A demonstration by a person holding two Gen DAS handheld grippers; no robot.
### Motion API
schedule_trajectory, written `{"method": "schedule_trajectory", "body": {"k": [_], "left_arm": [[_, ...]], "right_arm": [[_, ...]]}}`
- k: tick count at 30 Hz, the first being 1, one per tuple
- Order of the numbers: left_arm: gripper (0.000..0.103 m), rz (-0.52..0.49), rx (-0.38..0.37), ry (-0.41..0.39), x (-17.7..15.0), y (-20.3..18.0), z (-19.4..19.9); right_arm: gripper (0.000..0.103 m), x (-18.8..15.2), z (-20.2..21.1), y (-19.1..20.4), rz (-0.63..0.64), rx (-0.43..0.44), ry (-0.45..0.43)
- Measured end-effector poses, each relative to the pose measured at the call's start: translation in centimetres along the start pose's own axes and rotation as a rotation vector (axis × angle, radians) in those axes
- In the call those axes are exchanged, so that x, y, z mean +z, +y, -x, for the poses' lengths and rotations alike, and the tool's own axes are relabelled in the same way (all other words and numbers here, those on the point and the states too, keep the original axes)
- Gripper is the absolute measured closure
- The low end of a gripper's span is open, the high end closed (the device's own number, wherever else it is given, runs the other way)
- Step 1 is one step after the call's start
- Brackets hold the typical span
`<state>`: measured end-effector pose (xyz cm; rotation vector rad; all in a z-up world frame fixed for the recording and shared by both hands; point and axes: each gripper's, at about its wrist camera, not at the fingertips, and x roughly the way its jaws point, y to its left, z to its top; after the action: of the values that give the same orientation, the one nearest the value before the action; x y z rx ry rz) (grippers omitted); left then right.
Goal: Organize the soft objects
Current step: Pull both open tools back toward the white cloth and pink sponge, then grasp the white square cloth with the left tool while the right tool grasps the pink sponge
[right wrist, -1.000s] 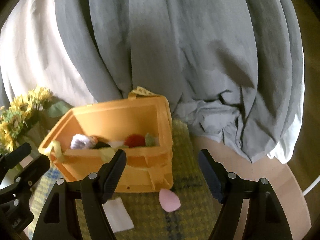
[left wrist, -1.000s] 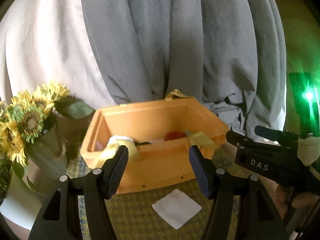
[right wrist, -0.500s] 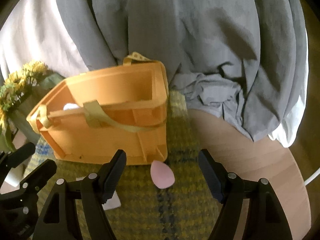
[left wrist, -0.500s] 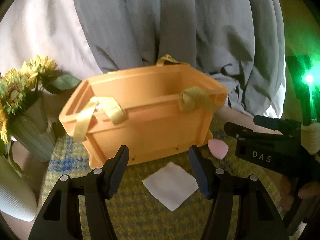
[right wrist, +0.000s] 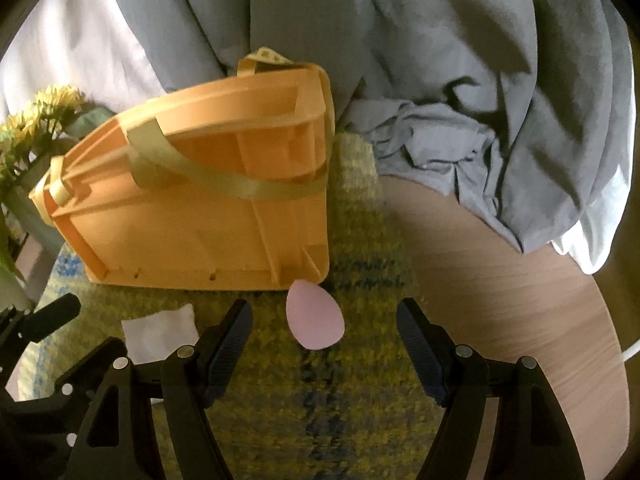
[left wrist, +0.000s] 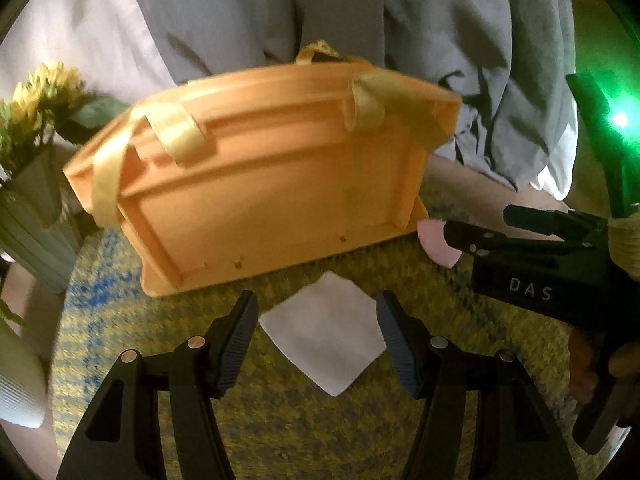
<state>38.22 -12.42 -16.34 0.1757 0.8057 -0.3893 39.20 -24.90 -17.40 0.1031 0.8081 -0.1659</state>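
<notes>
Pink and egg-shaped, the sponge (right wrist: 314, 316) lies on the mat (right wrist: 360, 400) just in front of the orange basket (right wrist: 208, 200), its narrow end toward the basket. Your right gripper (right wrist: 323, 350) is nearer it, fingers wide and empty, the sponge just ahead between them. Your left gripper (left wrist: 316, 338), equally wide, frames the white cloth (left wrist: 326, 334) beside the basket.

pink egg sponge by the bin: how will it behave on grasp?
The pink egg-shaped sponge looks like soft foam, so it probably squashes between the fingers. Its rounded, tapered body may roll or squirt sideways if nudged. The textured mat beneath likely damps sliding.
</notes>
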Motion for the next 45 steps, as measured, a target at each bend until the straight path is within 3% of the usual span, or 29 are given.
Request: {"method": "schedule_trajectory", "body": {"k": [17, 25, 27, 33, 45], "left_arm": [[0.048, 0.042, -0.009, 0.089, -0.4, -0.6, -4.9], [0.068, 0.061, -0.008, 0.126, -0.6, -0.4, -6.2], [0.080, 0.047, -0.005, 0.125, -0.6, -0.5, -6.2], [0.094, 0.041, -0.012, 0.125, -0.5, -0.6, -6.1], [0.096, 0.058, -0.047, 0.072, -0.2, 0.2, -3.4]], "right_arm": [[0.028, -0.5, -4.0, -0.3, 0.009, 0.033, 0.060], [0.030, -0.3, -5.4, -0.5, -0.002, 0.054, 0.071], [0.038, -0.3, -5.6, -0.4, 0.004, 0.058, 0.074], [0.062, -0.7, -6.2, -0.2, 0.006, 0.075, 0.103], [0.064, -0.9, -3.8, -0.2, 0.003, 0.071, 0.070]]}}
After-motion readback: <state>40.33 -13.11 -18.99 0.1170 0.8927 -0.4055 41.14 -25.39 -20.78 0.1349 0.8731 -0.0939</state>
